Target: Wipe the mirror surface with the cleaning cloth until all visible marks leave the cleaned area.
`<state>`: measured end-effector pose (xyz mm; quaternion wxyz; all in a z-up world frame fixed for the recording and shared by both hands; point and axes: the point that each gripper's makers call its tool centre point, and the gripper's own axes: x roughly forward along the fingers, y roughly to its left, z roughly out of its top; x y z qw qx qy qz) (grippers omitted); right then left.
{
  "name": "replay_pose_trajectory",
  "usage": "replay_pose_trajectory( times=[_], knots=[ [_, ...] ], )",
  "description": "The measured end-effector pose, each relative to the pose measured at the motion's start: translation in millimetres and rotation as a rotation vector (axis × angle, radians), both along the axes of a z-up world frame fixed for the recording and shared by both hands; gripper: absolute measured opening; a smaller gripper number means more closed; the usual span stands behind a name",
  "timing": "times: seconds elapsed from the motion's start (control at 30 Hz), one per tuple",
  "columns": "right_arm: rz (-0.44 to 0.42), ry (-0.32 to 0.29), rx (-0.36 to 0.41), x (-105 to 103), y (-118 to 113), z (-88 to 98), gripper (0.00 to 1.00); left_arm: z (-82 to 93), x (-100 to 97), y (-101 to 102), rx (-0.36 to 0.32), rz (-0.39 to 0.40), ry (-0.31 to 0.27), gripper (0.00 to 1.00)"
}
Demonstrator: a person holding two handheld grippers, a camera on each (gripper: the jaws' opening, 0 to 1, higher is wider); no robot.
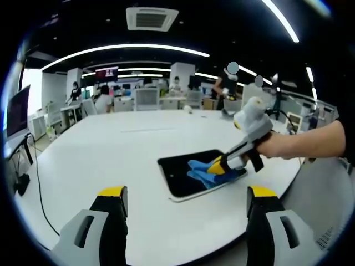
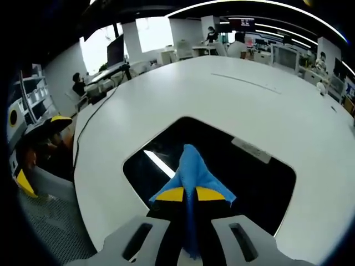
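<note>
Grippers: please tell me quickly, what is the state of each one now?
Left gripper: open, holding nothing, above the table.
Right gripper: shut on the blue cloth, over the mirror.

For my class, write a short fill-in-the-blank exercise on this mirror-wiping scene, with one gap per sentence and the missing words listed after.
1. The right hand-held gripper is shut on a cleaning cloth coloured ____.
2. The mirror lies flat on a large table coloured ____.
3. The left hand-held gripper holds nothing, and its jaws stand ____.
4. The cloth rests on the ____.

Missing words: blue; white; open; mirror
</note>
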<state>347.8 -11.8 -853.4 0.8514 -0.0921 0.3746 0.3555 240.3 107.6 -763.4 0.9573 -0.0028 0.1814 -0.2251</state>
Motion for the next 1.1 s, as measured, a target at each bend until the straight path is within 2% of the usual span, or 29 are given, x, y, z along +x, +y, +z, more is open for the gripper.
replay_pose_trajectory(
  times=[0.87, 0.97, 1.1],
  knots=[
    [-0.034, -0.026, -0.015, 53, -4, -0.1, 0.0, -0.6, 0.1, 0, -0.002, -0.001, 0.005, 0.88],
    [-0.038, -0.03, -0.018, 52, -5, -0.2, 0.0, -0.6, 0.2, 0, -0.001, -0.001, 0.006, 0.89],
    [-0.047, -0.031, -0.022, 64, -6, -1.0, 0.0, -0.7, 0.3, 0, 0.0, 0.001, 0.007, 0.9]
  ],
)
